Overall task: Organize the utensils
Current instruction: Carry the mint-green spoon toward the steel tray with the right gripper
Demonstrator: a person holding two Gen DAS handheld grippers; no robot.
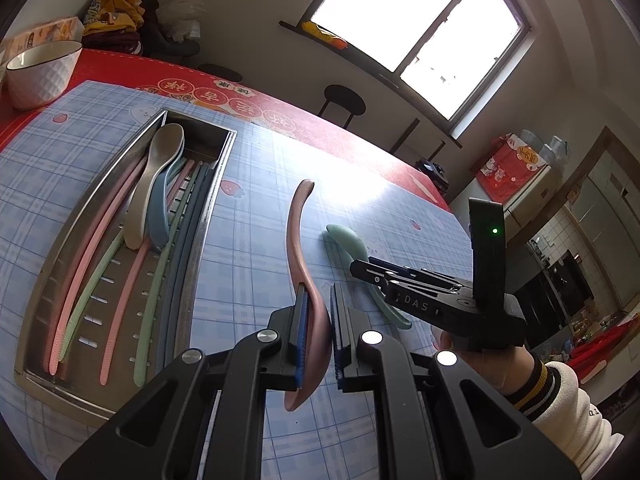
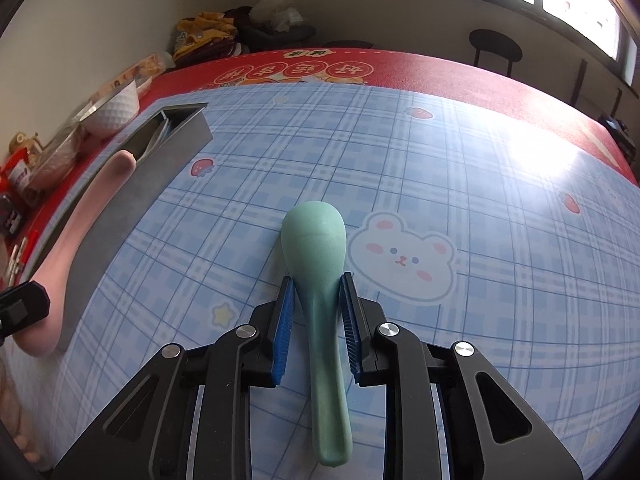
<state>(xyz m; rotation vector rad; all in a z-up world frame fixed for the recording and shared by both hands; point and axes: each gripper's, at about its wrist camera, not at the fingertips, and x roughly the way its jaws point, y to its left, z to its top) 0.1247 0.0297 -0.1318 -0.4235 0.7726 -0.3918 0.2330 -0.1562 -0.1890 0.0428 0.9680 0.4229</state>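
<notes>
My left gripper (image 1: pixel 318 332) is shut on a pink spoon (image 1: pixel 300 240), held on edge above the blue checked mat; the spoon also shows in the right wrist view (image 2: pixel 80 236). My right gripper (image 2: pixel 316 320) is open, its jaws on either side of the neck of a green spoon (image 2: pixel 316 248) that lies bowl-down on the mat; the jaws stand slightly apart from it. The right gripper (image 1: pixel 366 270) and green spoon (image 1: pixel 346 238) also show in the left wrist view. A steel utensil tray (image 1: pixel 218 168) holds chopsticks and two spoons (image 1: pixel 154 184).
A white bowl (image 1: pixel 38 72) and a tissue box (image 1: pixel 44 34) stand at the far left on the red tablecloth (image 1: pixel 280 100). Snack packets and clutter (image 2: pixel 24 160) line the left edge. A stool (image 1: pixel 344 100) stands beyond the table under the window.
</notes>
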